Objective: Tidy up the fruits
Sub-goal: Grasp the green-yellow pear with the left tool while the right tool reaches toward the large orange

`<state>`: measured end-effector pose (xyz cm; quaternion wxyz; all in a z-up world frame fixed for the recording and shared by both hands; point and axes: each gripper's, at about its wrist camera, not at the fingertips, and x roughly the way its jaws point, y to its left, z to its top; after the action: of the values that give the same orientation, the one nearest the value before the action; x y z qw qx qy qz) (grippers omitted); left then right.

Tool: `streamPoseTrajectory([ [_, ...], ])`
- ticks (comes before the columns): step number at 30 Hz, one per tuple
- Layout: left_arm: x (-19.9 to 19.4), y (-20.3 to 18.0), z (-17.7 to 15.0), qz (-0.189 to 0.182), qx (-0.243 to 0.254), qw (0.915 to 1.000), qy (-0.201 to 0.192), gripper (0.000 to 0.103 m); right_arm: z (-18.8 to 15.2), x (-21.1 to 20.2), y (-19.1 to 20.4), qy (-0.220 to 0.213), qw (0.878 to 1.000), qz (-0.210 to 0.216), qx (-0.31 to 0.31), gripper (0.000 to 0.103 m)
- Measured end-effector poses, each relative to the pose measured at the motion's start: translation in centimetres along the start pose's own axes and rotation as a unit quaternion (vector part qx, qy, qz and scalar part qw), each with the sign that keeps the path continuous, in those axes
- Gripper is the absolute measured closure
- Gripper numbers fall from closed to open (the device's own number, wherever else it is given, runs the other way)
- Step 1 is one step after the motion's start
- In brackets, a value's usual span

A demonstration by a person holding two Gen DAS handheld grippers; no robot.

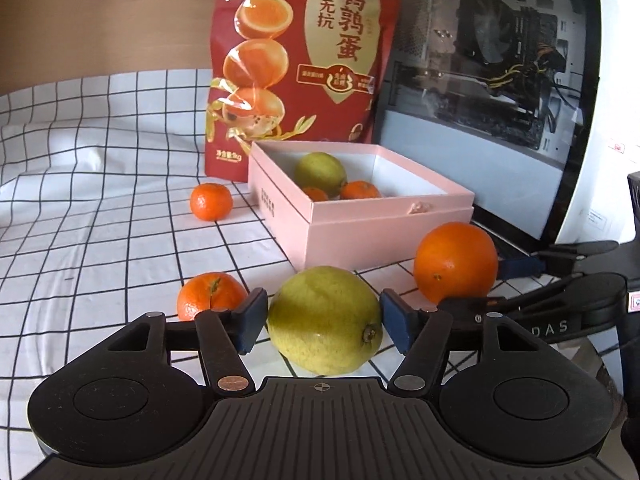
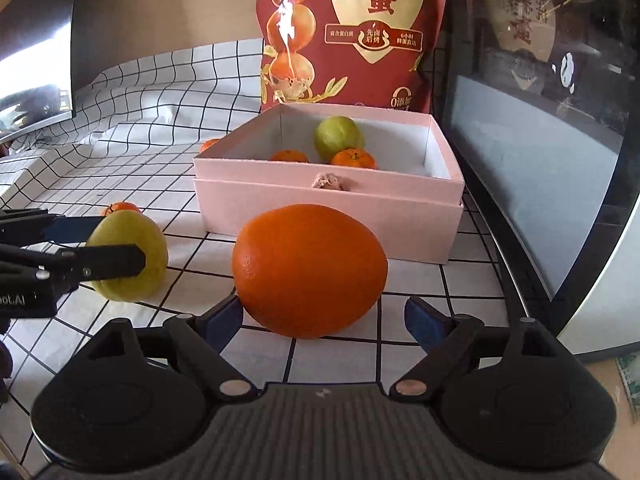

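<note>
A yellow-green lemon (image 1: pixel 320 336) lies on the checked cloth between the blue pads of my left gripper (image 1: pixel 324 322). The jaws stand wide, with each pad just at the lemon's side. A large orange (image 2: pixel 308 268) rests on the cloth between the pads of my right gripper (image 2: pixel 324 322). That gripper is open, with a clear gap on the orange's right. Behind both stands an open pink box (image 1: pixel 360 220) holding a green lemon (image 1: pixel 320 172) and two mandarins. One loose mandarin (image 1: pixel 210 294) lies left of my left gripper, another (image 1: pixel 211 201) left of the box.
A tall red snack pouch (image 1: pixel 300 60) stands right behind the box. A glass-sided computer case (image 1: pixel 480 80) and a white panel (image 1: pixel 592 120) wall off the right side. The checked cloth (image 1: pixel 100 200) stretches away to the left.
</note>
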<state>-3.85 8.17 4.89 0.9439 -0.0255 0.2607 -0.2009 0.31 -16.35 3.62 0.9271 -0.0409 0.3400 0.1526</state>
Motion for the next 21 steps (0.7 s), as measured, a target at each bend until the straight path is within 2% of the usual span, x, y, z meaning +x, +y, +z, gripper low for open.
streamPoseTrajectory([
  [13,1.4,0.1,0.6,-0.018,0.013,0.9998,0.002,0.034,0.3,0.7,-0.5,0.023,1.0,0.004,0.011,0.015],
  [18,2.8,-0.4,0.9,-0.024,0.028,0.9989,0.029,0.031,0.3,0.9,-0.5,0.034,0.999,0.005,0.012,0.015],
  [21,3.2,-0.6,1.0,-0.022,0.035,0.9987,0.03,0.031,0.3,1.0,-0.4,0.035,0.999,0.004,0.01,0.015],
])
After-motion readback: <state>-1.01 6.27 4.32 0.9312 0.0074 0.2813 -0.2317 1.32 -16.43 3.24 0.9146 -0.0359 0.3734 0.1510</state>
